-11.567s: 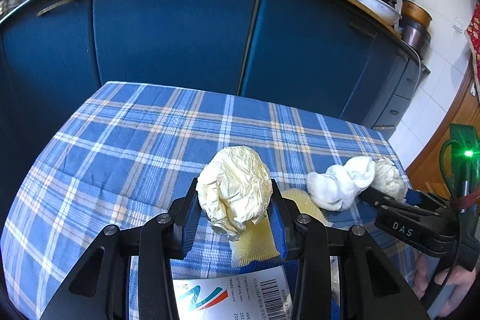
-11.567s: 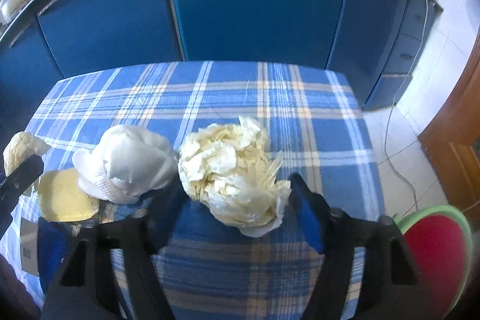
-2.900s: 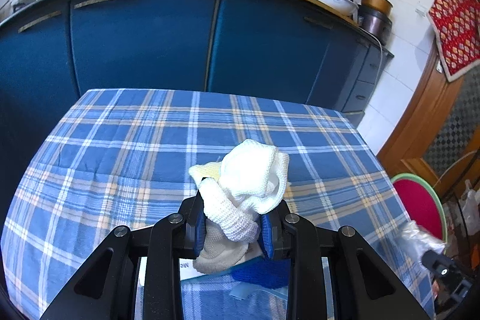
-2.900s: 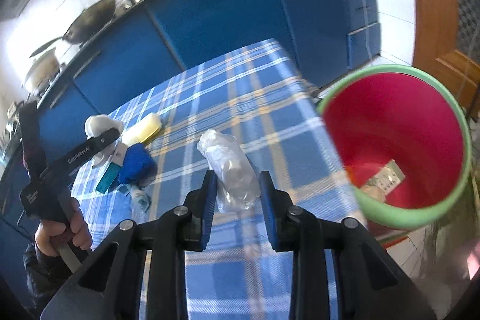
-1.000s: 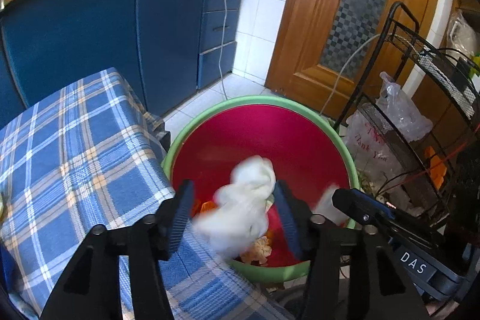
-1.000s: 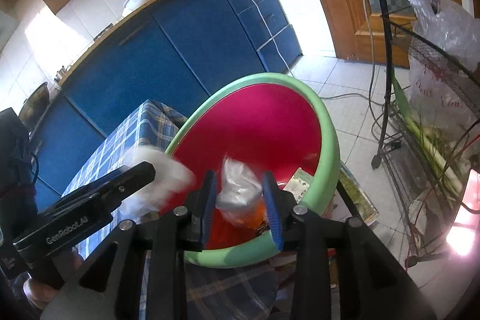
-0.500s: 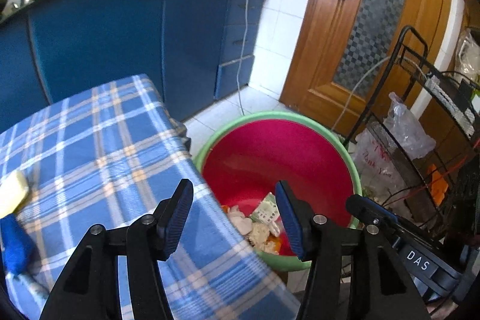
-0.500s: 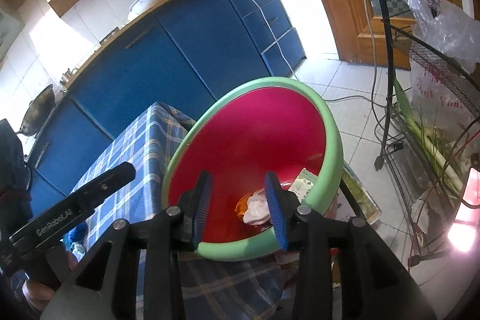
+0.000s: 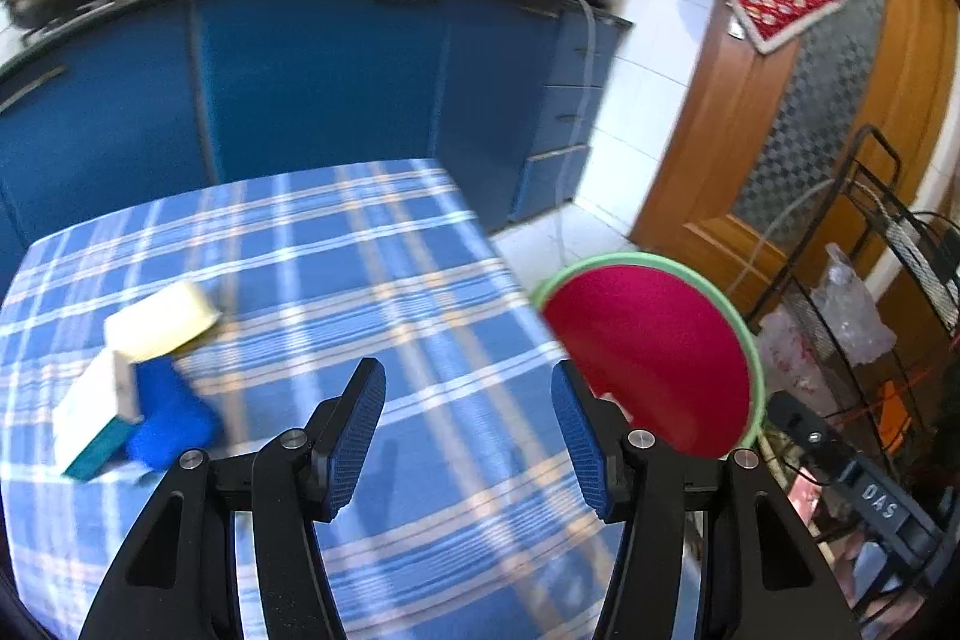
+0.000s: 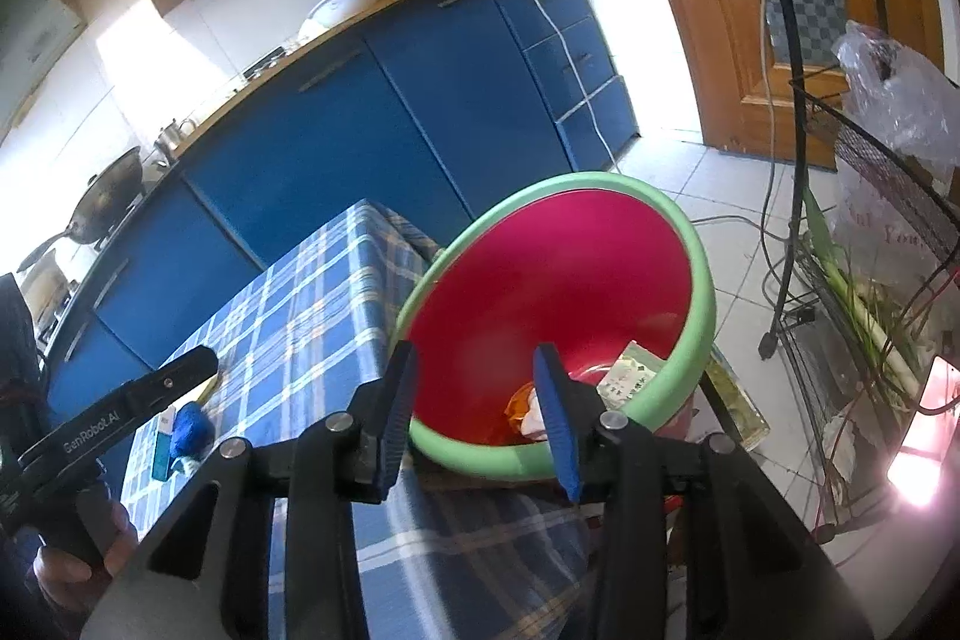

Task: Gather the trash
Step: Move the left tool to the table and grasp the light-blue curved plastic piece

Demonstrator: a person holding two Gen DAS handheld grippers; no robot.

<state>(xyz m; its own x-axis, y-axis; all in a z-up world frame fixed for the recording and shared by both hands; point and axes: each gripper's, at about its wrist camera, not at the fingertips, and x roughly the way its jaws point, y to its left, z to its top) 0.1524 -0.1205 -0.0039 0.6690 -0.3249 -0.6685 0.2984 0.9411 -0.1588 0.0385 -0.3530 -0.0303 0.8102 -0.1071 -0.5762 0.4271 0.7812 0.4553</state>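
— Both grippers look empty to me. Left black two-finger gripper with blue pads [image 9: 468, 430] is spread wide over the blue plaid tablecloth [image 9: 312, 268]; right black two-finger gripper with blue pads [image 10: 474, 403] is spread too, above the green-rimmed red plastic bin [image 10: 699, 334].

— Agreed. What does each view add?

— Only the right wrist view sees into the bin: a pale printed wrapper [image 10: 627, 379] and an orange scrap [image 10: 519, 403] at the bottom. The left wrist view shows the bin [image 9: 747, 334] at 3 o'clock, contents hidden.

— And the table?

— Three items at 9 o'clock in the left view: one pale yellow oblong sponge [image 9: 162, 319], long axis pointing toward 2 o'clock; one white and teal box [image 9: 93, 421]; one blue crumpled cloth [image 9: 171, 415] touching the box.
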